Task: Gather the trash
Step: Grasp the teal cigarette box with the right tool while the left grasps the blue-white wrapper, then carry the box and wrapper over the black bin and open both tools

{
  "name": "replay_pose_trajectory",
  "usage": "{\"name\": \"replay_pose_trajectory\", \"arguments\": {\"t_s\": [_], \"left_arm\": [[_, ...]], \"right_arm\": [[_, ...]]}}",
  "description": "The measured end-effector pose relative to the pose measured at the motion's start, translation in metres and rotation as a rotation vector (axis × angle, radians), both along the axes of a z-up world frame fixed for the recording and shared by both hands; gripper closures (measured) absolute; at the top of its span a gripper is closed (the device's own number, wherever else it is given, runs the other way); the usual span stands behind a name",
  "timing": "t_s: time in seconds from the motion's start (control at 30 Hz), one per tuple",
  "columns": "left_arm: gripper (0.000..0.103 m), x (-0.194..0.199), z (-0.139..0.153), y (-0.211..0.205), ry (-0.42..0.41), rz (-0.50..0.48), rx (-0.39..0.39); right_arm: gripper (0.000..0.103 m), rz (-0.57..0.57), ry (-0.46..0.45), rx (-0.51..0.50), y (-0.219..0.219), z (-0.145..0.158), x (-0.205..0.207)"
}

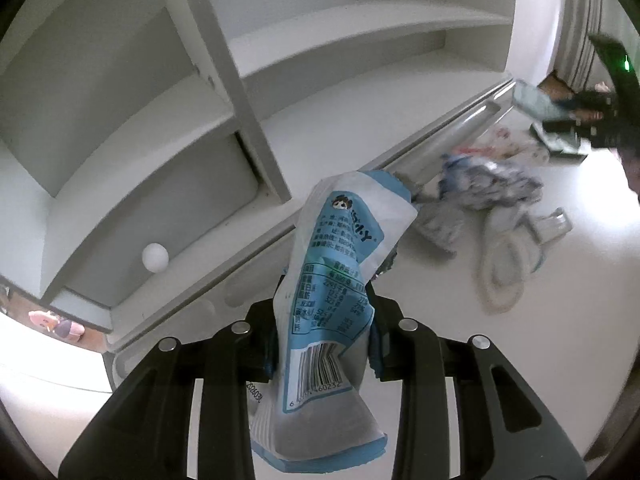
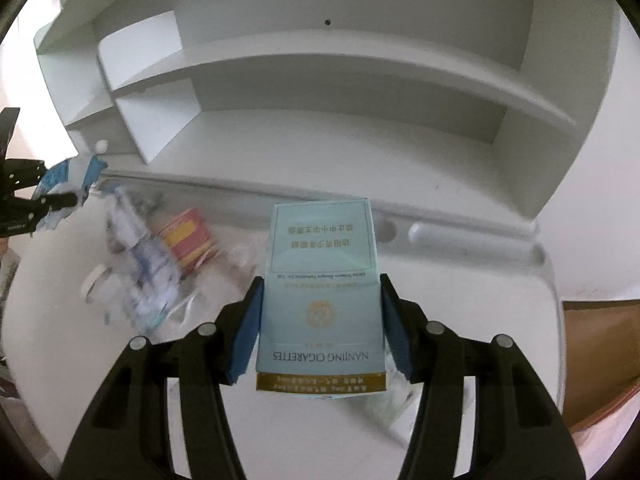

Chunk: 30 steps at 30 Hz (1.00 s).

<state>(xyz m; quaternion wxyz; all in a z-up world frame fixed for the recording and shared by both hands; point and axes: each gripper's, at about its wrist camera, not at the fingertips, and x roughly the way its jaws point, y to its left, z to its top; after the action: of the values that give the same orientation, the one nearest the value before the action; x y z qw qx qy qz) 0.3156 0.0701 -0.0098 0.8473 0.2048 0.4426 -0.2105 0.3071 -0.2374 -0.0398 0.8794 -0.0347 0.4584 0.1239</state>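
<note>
The left gripper [image 1: 324,344] has its fingers pinched narrow on a crumpled blue-and-white plastic snack wrapper [image 1: 336,280], whose long axis runs up the middle of the left wrist frame, barcode end nearest the lens. The right gripper [image 2: 320,332] holds a pale turquoise cardboard cigarette box [image 2: 322,292] flat between its fingers, long axis pointing up the frame. The remaining blurred litter pile [image 2: 148,264], apparently wrappers and a red-and-yellow roll, lies on the white surface [image 2: 460,320] at centre left of the right wrist frame, between the two hands; no bin shows.
</note>
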Motion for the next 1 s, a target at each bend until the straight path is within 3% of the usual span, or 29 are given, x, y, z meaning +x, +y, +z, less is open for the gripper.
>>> {"name": "replay_pose_trajectory", "arguments": {"t_s": [0.2, 0.37, 0.5, 0.63, 0.8, 0.9, 1.0], "left_arm": [[0.071, -0.042, 0.048, -0.044, -0.091, -0.037, -0.1], [0.071, -0.071, 0.07, -0.148, -0.117, -0.161, -0.231], [0.071, -0.104, 0.065, -0.246, -0.069, -0.301, -0.281], [0.071, -0.15, 0.046, -0.343, 0.015, -0.442, -0.318], [0.071, -0.234, 0.006, -0.455, 0.08, -0.594, -0.288], [0.071, -0.275, -0.022, -0.499, 0.107, -0.616, -0.279], [0.071, -0.305, -0.058, -0.536, 0.165, -0.603, -0.276]], "right_arm": [[0.048, -0.084, -0.12, 0.154, -0.041, 0.038, -0.064], [0.048, -0.193, -0.207, 0.199, -0.1, 0.062, -0.119], [0.048, -0.355, -0.265, 0.266, -0.174, 0.073, -0.183], [0.048, -0.548, -0.283, 0.379, -0.252, 0.059, -0.253], [0.048, -0.763, -0.242, 0.478, -0.335, 0.015, -0.335], [0.048, -0.884, -0.199, 0.561, -0.377, -0.024, -0.376], [0.048, -0.972, -0.144, 0.603, -0.416, -0.059, -0.391]]}}
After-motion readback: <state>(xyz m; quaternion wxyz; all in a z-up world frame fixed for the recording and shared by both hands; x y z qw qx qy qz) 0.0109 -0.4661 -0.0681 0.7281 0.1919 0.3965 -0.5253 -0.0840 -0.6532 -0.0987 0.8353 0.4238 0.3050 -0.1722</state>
